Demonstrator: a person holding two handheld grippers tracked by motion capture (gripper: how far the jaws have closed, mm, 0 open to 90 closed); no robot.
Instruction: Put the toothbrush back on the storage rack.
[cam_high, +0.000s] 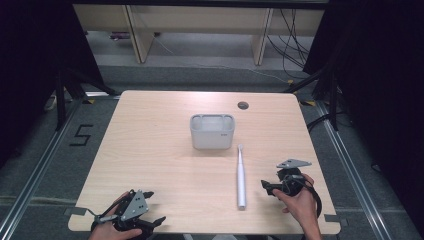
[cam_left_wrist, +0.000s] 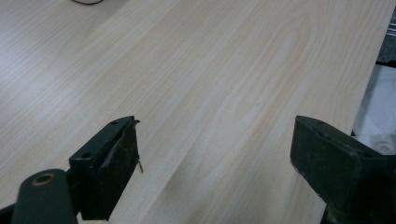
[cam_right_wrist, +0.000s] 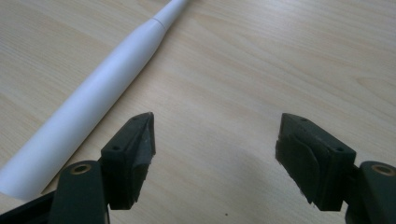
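A: Where does the right gripper stand?
B: Near the table front right corner, jaws spread wide and empty, just right of a white electric toothbrush. In the right gripper view that toothbrush lies flat beside the left jaw, apart from it.
A: And the left gripper?
B: At the front left edge, jaws also spread over bare wood.
A: Anything to read?
B: A "5" marked on the floor left of the table. The grey bin behind the toothbrush's head carries a small mark, too blurred to read.
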